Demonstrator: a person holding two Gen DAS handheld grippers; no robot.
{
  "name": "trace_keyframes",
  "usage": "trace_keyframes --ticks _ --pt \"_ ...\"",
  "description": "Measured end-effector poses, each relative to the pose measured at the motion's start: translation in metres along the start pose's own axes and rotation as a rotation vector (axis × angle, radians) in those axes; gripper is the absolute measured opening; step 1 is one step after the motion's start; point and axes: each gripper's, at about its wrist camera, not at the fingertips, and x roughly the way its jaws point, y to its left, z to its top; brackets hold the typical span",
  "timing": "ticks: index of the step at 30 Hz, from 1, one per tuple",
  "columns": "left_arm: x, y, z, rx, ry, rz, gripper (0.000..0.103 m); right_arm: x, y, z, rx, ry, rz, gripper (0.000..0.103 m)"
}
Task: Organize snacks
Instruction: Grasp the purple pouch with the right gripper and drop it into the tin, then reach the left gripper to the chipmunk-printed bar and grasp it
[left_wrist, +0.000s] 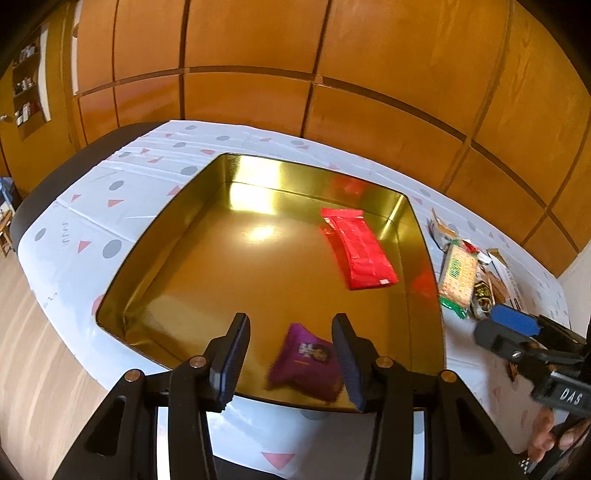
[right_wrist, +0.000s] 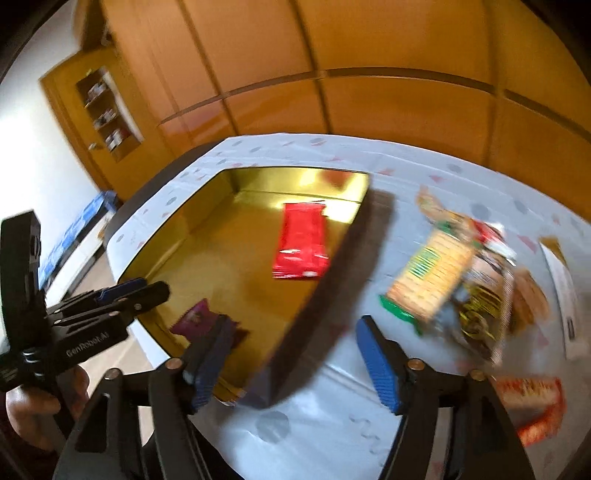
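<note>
Between the spread fingers of the left gripper (left_wrist: 291, 360), just ahead of and below the tips, a purple snack pouch (left_wrist: 304, 363) lies on the floor of the gold tin (left_wrist: 155, 236), near the tin's closest wall. Neither pad touches the pouch; the jaws stand wide apart and hold nothing. Farther ahead and to the right of this tool, a red snack packet (left_wrist: 356, 247) lies flat on the tin floor toward the far right corner.

Off to the right, the right gripper (right_wrist: 291, 363) is also wide open and empty, hovering over the patterned tablecloth (right_wrist: 321, 417) just outside the tin's near right corner. Ahead and right of its fingers sits a loose pile of snacks, with a green-and-yellow cracker pack (right_wrist: 430, 278) topmost, blurred. An orange-red packet (right_wrist: 532, 406) lies close beside its right finger.
</note>
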Motion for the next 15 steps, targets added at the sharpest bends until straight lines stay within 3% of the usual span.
trace_keyframes --ticks 7,15 --pt "-0.002 -0.023 -0.002 0.074 0.002 -0.043 0.047 -0.037 -0.061 -0.024 0.138 -0.027 -0.140 0.074" --pt "-0.011 -0.073 -0.006 0.272 -0.016 -0.173 0.047 -0.087 -0.138 -0.049 0.284 -0.031 -0.333 0.079"
